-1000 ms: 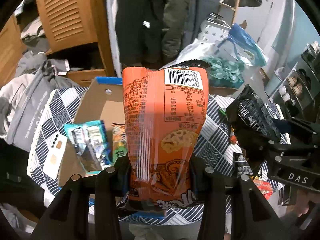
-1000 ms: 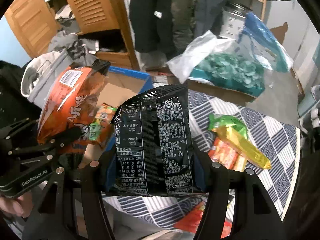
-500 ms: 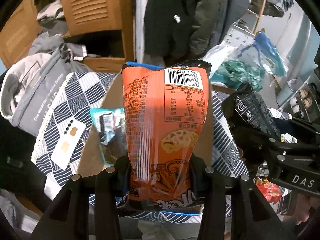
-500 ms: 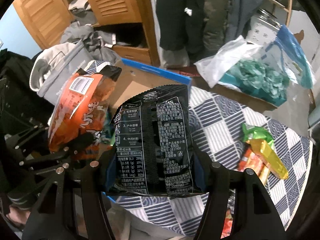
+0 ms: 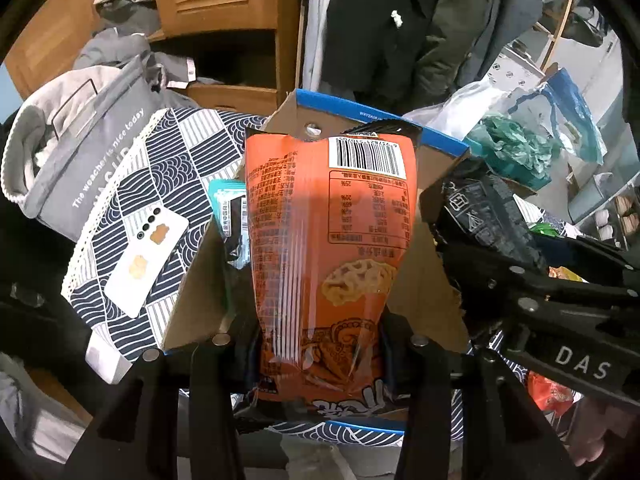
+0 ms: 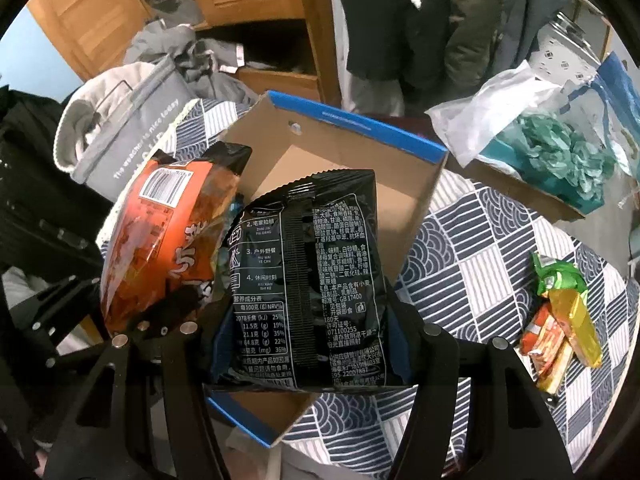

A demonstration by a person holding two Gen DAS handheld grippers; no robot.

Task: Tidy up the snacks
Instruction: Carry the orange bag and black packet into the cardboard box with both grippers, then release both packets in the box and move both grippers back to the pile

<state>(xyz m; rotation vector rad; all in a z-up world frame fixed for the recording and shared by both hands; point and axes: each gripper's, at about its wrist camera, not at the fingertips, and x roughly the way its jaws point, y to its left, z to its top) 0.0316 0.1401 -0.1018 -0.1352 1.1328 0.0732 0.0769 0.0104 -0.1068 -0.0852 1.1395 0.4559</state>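
Snack bags held — 1 orange [image 5: 328, 248], 1 black [image 6: 308, 296], 1 cardboard box [image 6: 352, 140]

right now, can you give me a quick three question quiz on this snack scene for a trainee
1. Multiple choice: what does the left gripper hold? A) a green packet B) an orange snack bag C) a phone
2. True or false: the right gripper has its fingers closed on a black snack bag.
3. Fill in: both bags hang above a cardboard box with a ____ rim.

Key
1. B
2. True
3. blue
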